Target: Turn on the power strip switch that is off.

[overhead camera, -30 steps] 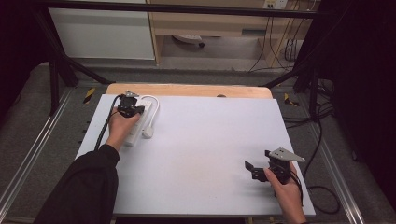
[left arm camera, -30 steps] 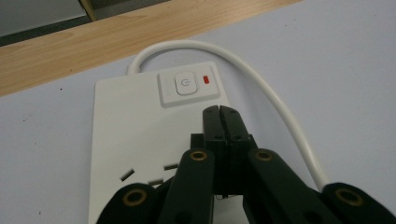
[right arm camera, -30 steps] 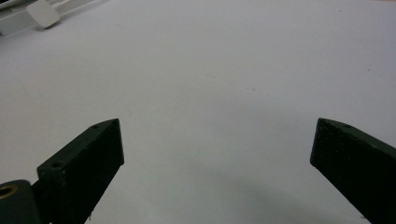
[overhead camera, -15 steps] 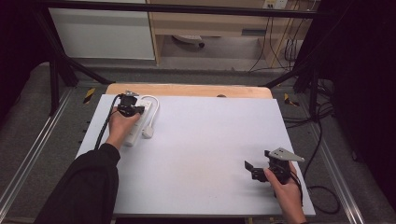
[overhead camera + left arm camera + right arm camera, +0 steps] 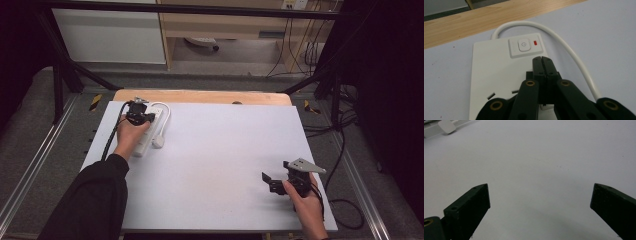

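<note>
Power strip lies flat at about 10 o'clock on the white table sheet, close to the far-left corner, its white cable looping out the far end and curving back along its right side. Left gripper is closed on nothing, jaws pressed together into one point, tip hovering just short of the power button; red indicator sits just beside the button at 3 o'clock. Contact with the strip's face: cannot tell.

Judged step: press the switch with the closed tip. To do it well, keep the jaws shut, nudge forward toward 12 o'clock and slightly left so the tip centres on the button, and push straight down; an off-centre or slanted push could slide the light strip toward the wooden edge.

Right gripper is spread wide, empty, resting low at about 4 o'clock, well apart from the strip.

Room: the sheet's middle and near half are bare, plenty of space. Tight spots are the far edge just beyond the strip, the left edge nearby, and the cable loop at the right of the tip.
</note>
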Motion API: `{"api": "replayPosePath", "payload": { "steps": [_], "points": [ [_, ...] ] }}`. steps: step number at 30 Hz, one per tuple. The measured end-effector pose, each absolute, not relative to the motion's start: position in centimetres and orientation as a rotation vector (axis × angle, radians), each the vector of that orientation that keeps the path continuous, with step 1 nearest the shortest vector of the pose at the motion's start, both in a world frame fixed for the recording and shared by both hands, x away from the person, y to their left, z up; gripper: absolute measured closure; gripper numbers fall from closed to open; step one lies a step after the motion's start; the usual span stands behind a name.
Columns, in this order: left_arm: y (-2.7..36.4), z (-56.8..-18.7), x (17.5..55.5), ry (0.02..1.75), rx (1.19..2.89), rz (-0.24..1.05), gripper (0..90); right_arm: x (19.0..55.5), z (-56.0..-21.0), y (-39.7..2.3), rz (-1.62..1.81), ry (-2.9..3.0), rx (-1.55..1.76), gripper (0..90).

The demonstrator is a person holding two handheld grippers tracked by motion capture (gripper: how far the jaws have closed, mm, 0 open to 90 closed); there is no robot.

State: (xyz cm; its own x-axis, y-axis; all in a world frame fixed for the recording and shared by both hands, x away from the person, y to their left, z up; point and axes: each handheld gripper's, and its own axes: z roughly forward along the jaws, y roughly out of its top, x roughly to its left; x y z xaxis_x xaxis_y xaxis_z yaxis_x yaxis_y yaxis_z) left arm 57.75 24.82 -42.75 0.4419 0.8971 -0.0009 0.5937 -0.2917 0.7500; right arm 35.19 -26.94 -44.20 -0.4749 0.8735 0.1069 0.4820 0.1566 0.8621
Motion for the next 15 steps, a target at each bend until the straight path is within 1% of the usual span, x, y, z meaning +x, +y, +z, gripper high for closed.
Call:
{"api": "replayPosePath", "payload": {
  "steps": [15],
  "points": [
    [24.52, -42.81, 57.75, 1.248, 1.989, 0.558, 90.0, 35.17, -44.17, -26.94, 1.261, 2.019, 1.289, 3.1]
  ]
}}
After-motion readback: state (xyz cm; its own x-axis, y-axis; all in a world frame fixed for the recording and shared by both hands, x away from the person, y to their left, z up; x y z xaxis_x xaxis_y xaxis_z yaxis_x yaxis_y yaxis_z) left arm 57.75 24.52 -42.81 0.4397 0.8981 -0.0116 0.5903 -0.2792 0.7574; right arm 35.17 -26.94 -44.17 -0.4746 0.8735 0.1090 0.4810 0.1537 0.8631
